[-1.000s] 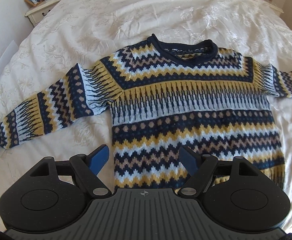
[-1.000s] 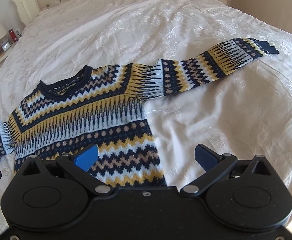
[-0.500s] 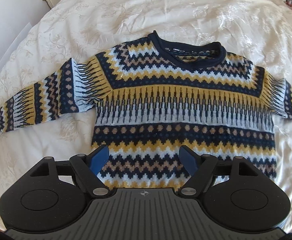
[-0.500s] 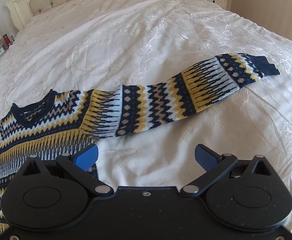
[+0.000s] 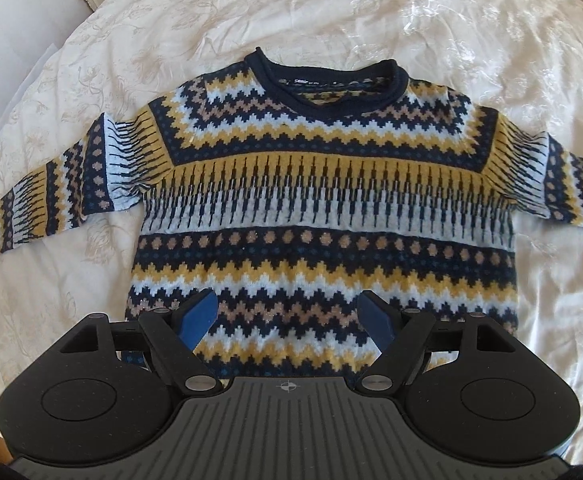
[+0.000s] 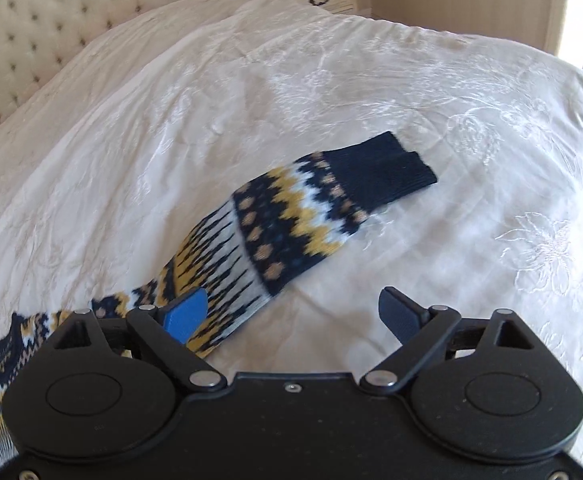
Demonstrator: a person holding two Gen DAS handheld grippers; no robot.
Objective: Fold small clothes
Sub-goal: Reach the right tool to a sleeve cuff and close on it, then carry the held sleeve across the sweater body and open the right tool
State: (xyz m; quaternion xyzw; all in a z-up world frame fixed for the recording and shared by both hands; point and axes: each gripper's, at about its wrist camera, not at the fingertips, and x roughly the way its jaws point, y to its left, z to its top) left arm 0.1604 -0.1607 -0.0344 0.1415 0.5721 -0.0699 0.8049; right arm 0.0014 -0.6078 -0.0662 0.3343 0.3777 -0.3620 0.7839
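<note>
- Blue pads of both grippers stand wide apart, holding nothing.
- Right gripper point(image 6: 299, 314) hovers near the sleeve point(image 6: 275, 232); its long axis runs ahead and rightward to the cuff point(image 6: 387, 170).
- Left gripper point(image 5: 287, 316) hangs over the jumper point(image 5: 323, 216) hem.
- Jumper lies flat, unfolded, on the bed point(image 5: 451, 32).
- Judgement: right gripper is nearer that sleeve.

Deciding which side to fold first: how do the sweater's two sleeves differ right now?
The left sleeve angles down from the shoulder, its navy cuff at the picture's left edge. The right sleeve lies out straight across the bedspread, nearer a gripper: the open right gripper hovers by it, while the open left gripper faces the hem. Both lie flat, unfolded, with matching pattern.
</note>
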